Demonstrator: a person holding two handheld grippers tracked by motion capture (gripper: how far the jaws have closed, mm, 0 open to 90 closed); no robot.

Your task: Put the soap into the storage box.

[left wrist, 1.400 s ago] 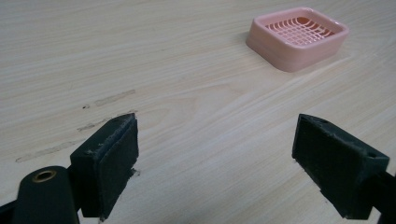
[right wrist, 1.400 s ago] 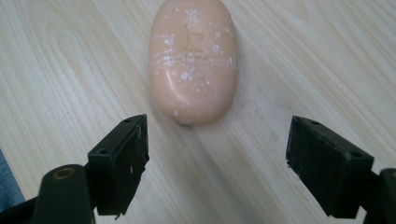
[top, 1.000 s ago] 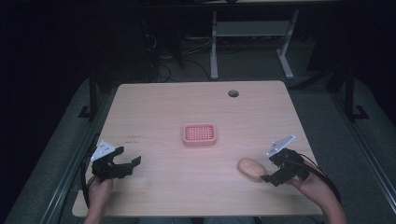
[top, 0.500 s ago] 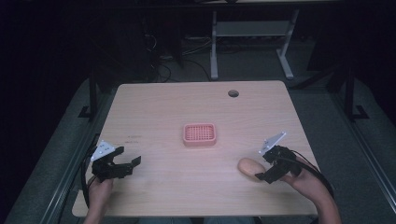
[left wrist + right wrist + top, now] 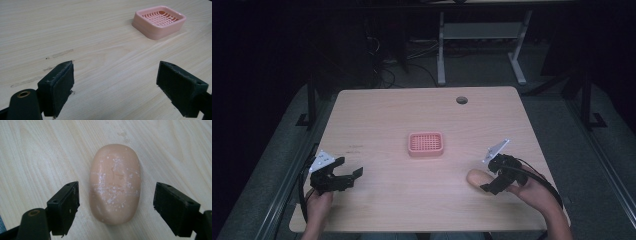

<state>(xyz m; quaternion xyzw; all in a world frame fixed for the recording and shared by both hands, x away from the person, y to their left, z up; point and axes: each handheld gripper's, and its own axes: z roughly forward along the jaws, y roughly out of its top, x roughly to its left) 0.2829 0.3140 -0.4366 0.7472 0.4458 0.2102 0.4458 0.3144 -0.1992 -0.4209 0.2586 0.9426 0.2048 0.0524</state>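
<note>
A peach oval bar of soap [image 5: 477,177] [image 5: 115,182] lies flat on the wooden table [image 5: 422,110], near its front right. My right gripper [image 5: 490,185] [image 5: 115,207] hangs open over it, one jaw on each side of the bar and neither touching it. A pink soap dish [image 5: 426,144] [image 5: 159,21] with a grid floor sits at the table's middle, with nothing in it. My left gripper [image 5: 352,177] [image 5: 115,87] is open low over the front left of the table, pointing towards the dish, nothing between its jaws.
A round cable hole [image 5: 461,100] is set in the table's far right. A white desk frame [image 5: 477,40] and cables stand on the dark floor behind. Faint scuff marks [image 5: 60,53] streak the wood ahead of the left gripper.
My right gripper has tilted and moved left and down over the soap, so its jaws now straddle the bar. The left gripper and the dish have not moved.
</note>
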